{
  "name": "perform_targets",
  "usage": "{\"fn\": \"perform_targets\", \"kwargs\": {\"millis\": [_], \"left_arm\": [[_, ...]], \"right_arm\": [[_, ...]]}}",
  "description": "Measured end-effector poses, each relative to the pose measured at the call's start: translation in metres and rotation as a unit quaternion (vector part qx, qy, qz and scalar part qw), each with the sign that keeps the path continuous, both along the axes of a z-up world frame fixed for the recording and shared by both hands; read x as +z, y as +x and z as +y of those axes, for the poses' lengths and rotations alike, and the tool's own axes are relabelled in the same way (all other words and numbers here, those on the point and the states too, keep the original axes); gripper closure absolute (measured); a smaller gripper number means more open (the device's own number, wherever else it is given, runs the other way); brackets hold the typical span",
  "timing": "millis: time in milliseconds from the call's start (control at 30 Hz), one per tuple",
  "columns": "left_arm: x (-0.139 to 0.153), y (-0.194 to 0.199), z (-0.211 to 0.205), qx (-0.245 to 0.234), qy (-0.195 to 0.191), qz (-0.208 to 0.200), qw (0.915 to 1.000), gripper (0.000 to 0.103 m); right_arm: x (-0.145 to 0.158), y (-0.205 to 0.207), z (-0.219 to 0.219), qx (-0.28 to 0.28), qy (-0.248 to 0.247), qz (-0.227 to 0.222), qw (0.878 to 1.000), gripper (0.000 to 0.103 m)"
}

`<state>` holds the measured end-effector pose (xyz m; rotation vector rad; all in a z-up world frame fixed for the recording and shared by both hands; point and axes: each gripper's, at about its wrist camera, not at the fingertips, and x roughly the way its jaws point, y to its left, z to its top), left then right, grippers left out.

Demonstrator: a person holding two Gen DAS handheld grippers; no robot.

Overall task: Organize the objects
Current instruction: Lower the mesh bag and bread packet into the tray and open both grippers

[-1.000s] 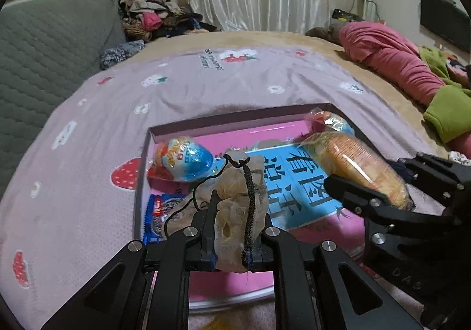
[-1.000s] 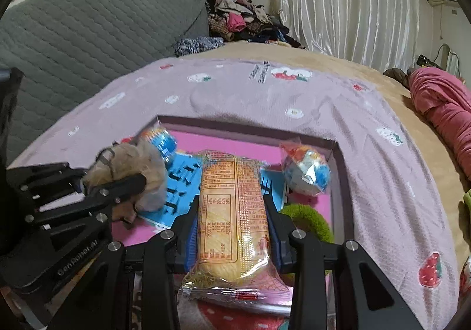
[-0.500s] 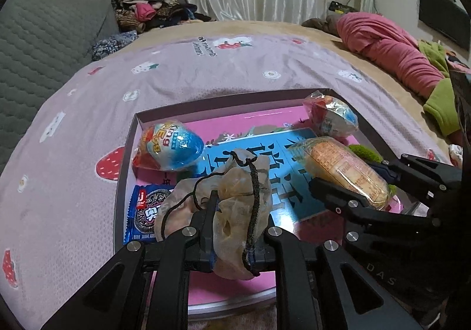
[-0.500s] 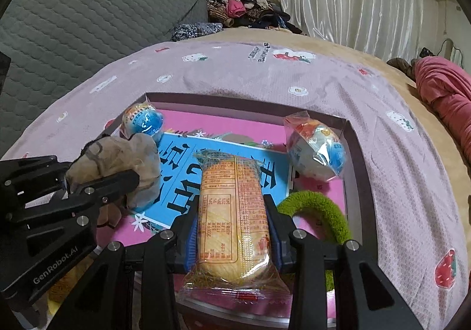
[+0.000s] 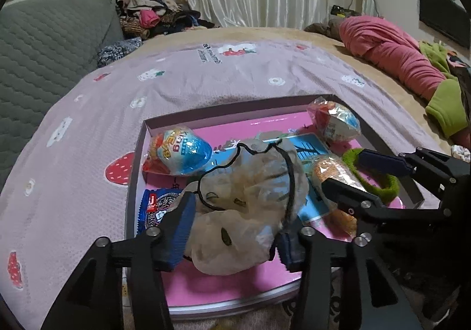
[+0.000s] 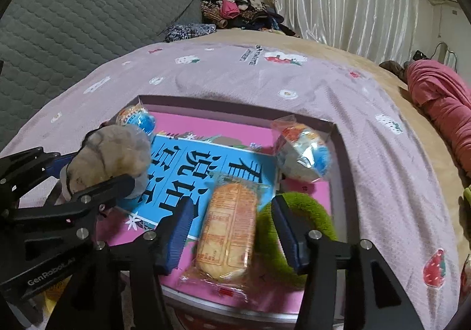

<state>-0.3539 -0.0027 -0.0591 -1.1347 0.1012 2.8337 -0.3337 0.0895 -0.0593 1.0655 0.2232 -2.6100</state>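
A shallow box with a pink floor and a grey rim (image 5: 235, 108) (image 6: 235, 106) lies on the bed. My left gripper (image 5: 232, 237) (image 6: 100, 168) hangs over its near left part, jaws opening. A crumpled beige pouch with a black cord (image 5: 247, 206) (image 6: 109, 159) sits loose between the blue pads. My right gripper (image 6: 231, 206) (image 5: 344, 169) is over the near right part, jaws opening too. The orange wafer packet (image 6: 229, 230) (image 5: 332, 171) lies between its pads with a gap on each side.
In the box are a blue card with characters (image 6: 188, 165), two wrapped toy eggs (image 5: 176, 150) (image 5: 335, 122), a blue cookie packet (image 5: 156, 206) and a green fuzzy ring (image 6: 300, 212). A grey quilted cushion (image 5: 44, 50) stands left, a pink blanket (image 5: 397, 56) lies right.
Both grippers were pinched tight on the pouch and on the wafer packet; now both jaws stand wide. The pouch has puffed out and the packet rests in the box.
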Motion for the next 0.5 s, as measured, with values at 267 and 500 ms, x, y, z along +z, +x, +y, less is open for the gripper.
{"fn": "perform_targets", "kwargs": {"millis": [267,500], "left_arm": [[0.02,0.016,-0.004,0.005,0.002,0.021,0.9998,0.031],[0.038,0.034,-0.01,0.017,0.001,0.038,0.9991,0.023]], "right_arm": [[0.025,0.012,0.012,-0.013,-0.012,0.024,1.0,0.035],[0.046,0.03,0.025,-0.037,-0.033,0.049,0.998,0.018]]}}
